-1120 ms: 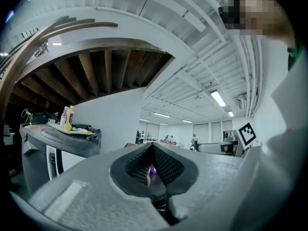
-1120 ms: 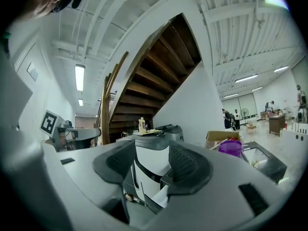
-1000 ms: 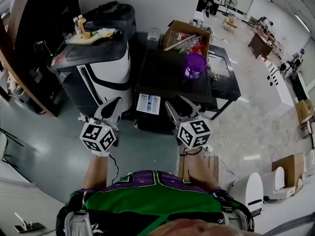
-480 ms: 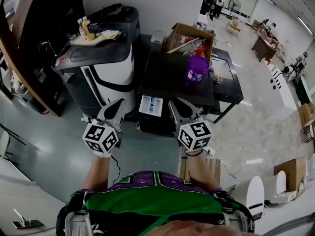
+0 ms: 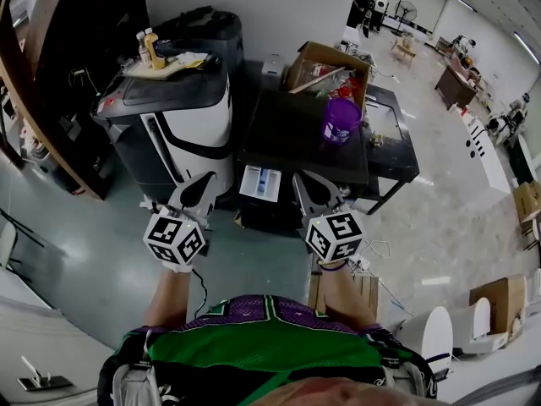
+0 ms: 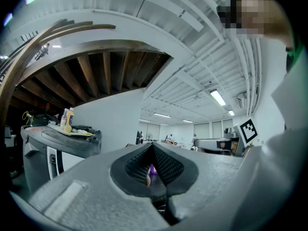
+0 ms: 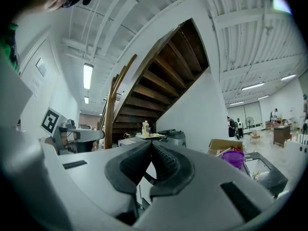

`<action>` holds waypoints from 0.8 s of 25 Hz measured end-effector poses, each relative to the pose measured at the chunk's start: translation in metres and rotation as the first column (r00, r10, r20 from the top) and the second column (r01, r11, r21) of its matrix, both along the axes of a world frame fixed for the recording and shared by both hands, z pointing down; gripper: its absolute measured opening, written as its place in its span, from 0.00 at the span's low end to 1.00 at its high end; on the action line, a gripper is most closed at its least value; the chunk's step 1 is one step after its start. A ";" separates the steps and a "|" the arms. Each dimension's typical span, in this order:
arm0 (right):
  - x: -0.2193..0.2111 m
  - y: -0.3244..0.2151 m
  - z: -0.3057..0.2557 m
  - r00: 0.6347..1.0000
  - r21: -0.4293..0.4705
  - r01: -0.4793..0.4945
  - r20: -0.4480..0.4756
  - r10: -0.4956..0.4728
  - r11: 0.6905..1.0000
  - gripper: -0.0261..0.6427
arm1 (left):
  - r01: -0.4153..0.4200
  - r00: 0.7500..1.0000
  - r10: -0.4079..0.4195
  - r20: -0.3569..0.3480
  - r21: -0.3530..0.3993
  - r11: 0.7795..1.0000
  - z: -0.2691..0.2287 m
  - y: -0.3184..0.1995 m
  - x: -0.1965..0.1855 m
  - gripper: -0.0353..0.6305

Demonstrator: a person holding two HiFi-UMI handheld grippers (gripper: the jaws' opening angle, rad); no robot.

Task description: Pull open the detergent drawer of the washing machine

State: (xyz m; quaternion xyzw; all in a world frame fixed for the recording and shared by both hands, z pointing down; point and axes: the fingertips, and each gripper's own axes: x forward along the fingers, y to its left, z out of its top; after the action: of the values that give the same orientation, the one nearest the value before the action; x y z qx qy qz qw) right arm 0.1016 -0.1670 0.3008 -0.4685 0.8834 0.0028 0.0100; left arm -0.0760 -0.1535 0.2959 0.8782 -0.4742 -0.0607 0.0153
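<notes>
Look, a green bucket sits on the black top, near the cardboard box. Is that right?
Not quite. The bucket is purple, not green. It does sit on the black top, near the cardboard box. The head view shows this, and the right gripper view shows the purple colour too.

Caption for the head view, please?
Left tool shut, right tool just closed empty, both short of the black washing machine topped by a purple bucket.
</notes>
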 end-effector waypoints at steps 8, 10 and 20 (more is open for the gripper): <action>0.005 -0.004 0.002 1.000 0.000 -0.019 0.001 0.019 1.000 0.04 | 0.020 1.000 -0.020 0.007 0.006 1.000 0.004 -0.003 -0.002 0.08; 0.006 -0.005 0.001 1.000 0.002 -0.024 0.002 0.024 1.000 0.04 | 0.028 1.000 -0.028 0.007 0.005 1.000 0.006 -0.003 -0.004 0.08; 0.005 -0.006 0.003 1.000 -0.001 -0.021 0.006 0.021 1.000 0.04 | 0.028 1.000 -0.028 0.014 0.011 1.000 0.008 -0.001 -0.005 0.08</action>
State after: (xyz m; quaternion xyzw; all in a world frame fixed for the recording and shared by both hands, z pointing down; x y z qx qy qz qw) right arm 0.1062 -0.1726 0.3035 -0.4779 0.8783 0.0013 0.0122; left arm -0.0809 -0.1548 0.3040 0.8719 -0.4862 -0.0574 0.0066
